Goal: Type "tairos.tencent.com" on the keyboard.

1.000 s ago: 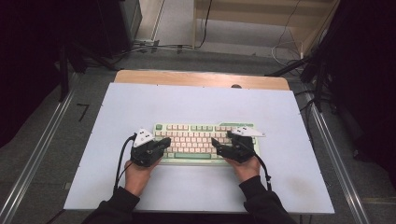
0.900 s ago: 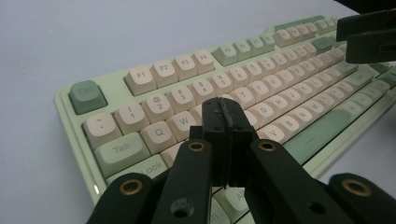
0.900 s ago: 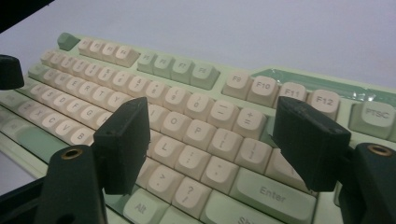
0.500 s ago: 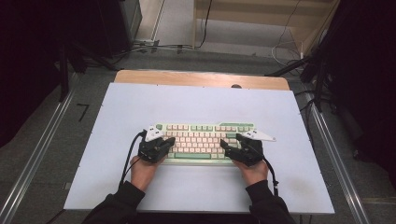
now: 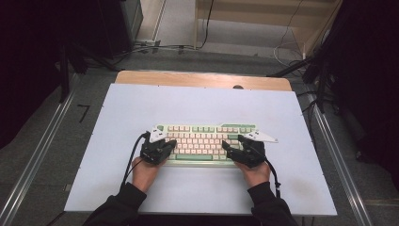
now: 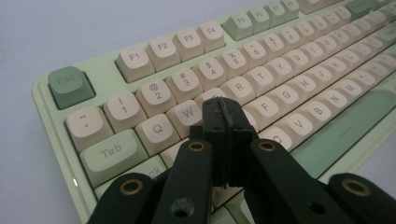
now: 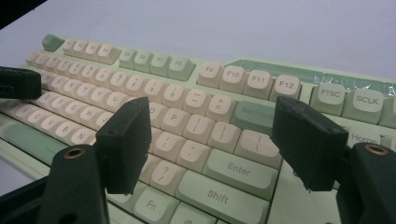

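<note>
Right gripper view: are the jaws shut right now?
No, the right gripper has its two black jaws standing wide apart, with the keys of the keyboard plainly showing in the gap between them.

keyboard (image 5: 205, 141) lies on table (image 5: 141, 103), nearer its front edge than its back | left gripper (image 5: 165, 147) over keyboard's left end, above the letter keys right of Tab | right gripper (image 5: 233, 147) over keyboard's right end, above the Enter–Shift block | both hands just before keyboard's front edge
</note>
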Tool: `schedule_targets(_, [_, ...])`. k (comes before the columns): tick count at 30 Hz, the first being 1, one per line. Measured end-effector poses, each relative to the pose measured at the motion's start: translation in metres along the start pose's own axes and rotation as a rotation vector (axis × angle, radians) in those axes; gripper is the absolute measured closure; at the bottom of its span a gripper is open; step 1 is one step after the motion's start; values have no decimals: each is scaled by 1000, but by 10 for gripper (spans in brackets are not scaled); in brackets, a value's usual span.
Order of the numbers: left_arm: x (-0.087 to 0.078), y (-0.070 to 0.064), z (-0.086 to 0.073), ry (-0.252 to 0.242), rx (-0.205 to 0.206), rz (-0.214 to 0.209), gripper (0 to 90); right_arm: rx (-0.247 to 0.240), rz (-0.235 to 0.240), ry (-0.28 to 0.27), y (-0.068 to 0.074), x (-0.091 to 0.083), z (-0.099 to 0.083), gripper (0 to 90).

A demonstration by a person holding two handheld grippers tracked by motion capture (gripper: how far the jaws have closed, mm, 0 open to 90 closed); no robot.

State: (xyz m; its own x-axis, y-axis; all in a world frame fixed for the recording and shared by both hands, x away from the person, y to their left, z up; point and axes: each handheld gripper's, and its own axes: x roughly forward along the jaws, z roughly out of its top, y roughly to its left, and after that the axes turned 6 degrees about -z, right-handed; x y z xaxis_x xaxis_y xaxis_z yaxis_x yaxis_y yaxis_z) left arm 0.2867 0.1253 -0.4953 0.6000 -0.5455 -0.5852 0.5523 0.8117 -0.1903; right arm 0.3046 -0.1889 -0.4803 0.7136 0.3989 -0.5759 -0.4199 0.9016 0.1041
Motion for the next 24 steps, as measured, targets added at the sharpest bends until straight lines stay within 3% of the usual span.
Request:
schedule_targets(3, [-3,0,-1,-31,-13,-31,895,-2,1,1,1,0,0,271])
schedule_targets(4, [-4,-1,0,-48,-18,-53,823,-2,0,1,1,0,0,271])
schedule_targets(5, [-7,-2,1,-82,-24,-68,693,-2,1,0,0,0,0,272])
schedule_targets(6, [-9,-2,2,-102,-21,-67,693,-2,1,0,0,0,0,272])
schedule_targets(7, [-12,-3,3,-142,-16,-69,547,-3,-1,1,0,0,0,272])
schedule_targets(8, [-14,-4,4,-164,-15,-62,477,-3,-1,1,0,0,0,274])
schedule_targets(9, [-16,-5,4,-186,-14,-37,477,-3,-1,1,0,0,0,274])
schedule_targets(11, [-19,-4,5,-217,-18,-3,343,-5,-2,-1,0,0,0,280])
schedule_targets(13, [-20,-2,5,-219,-30,23,265,-7,-2,-2,0,0,0,298])
schedule_targets(18, [-22,3,4,-224,-57,58,229,-26,-6,4,2,1,-1,387])
schedule_targets(24, [-23,4,2,-220,-69,60,230,-61,3,9,7,2,-2,543])
